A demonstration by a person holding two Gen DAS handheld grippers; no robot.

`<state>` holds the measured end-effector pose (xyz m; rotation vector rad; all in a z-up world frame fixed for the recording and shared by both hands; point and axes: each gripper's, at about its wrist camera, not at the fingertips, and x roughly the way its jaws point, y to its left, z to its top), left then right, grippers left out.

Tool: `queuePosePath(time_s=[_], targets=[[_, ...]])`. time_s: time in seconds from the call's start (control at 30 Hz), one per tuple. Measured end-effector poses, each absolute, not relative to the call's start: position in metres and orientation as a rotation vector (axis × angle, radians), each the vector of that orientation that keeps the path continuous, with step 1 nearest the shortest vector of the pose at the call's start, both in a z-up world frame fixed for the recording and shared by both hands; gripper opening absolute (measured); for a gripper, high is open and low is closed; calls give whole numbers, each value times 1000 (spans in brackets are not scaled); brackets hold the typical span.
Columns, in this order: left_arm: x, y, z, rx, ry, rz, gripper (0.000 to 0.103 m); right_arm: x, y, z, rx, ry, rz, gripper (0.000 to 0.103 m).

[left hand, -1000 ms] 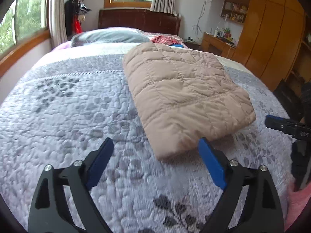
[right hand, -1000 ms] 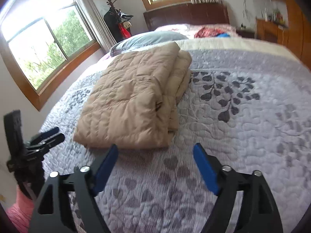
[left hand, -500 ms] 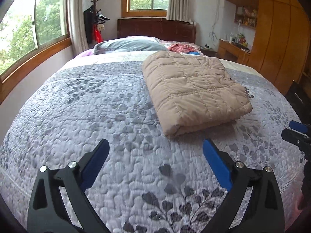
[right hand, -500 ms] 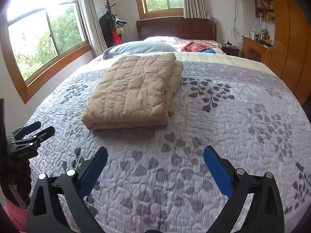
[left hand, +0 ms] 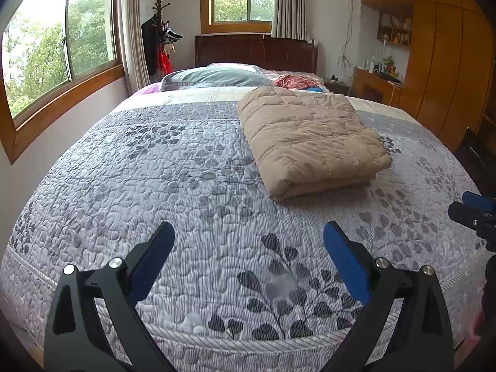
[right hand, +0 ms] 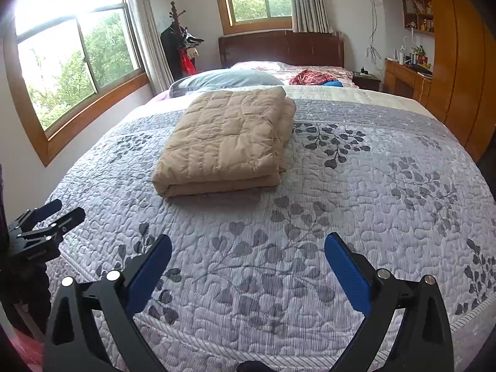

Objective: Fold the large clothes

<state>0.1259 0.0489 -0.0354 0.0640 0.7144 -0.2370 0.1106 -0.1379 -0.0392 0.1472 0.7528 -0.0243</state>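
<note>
A tan quilted garment [left hand: 310, 138] lies folded into a thick rectangle on the grey leaf-patterned bedspread [left hand: 186, 186]. It also shows in the right wrist view [right hand: 229, 142], left of centre. My left gripper [left hand: 248, 241] is open and empty, held over the foot of the bed, well short of the garment. My right gripper [right hand: 248, 254] is open and empty too, at the foot of the bed. Each gripper appears at the edge of the other's view: the right one [left hand: 474, 207], the left one [right hand: 46, 217].
A grey-blue pillow [left hand: 214, 77] and a red cloth [left hand: 293, 81] lie near the dark headboard [left hand: 255, 51]. Windows line the left wall. A coat stand [left hand: 159, 40] is in the corner. Wooden wardrobes [left hand: 443, 71] and a desk stand on the right.
Both grippers have pulled back from the folded garment toward the foot of the bed and risen. The garment now lies farther away. Both stayed open.
</note>
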Motion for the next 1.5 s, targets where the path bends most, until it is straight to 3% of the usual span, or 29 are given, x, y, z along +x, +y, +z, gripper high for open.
queuePosePath(time_s=[1.5], targets=[[112,54,-32,79,710,-237,96,101,-129,-43,126,766,0,99]])
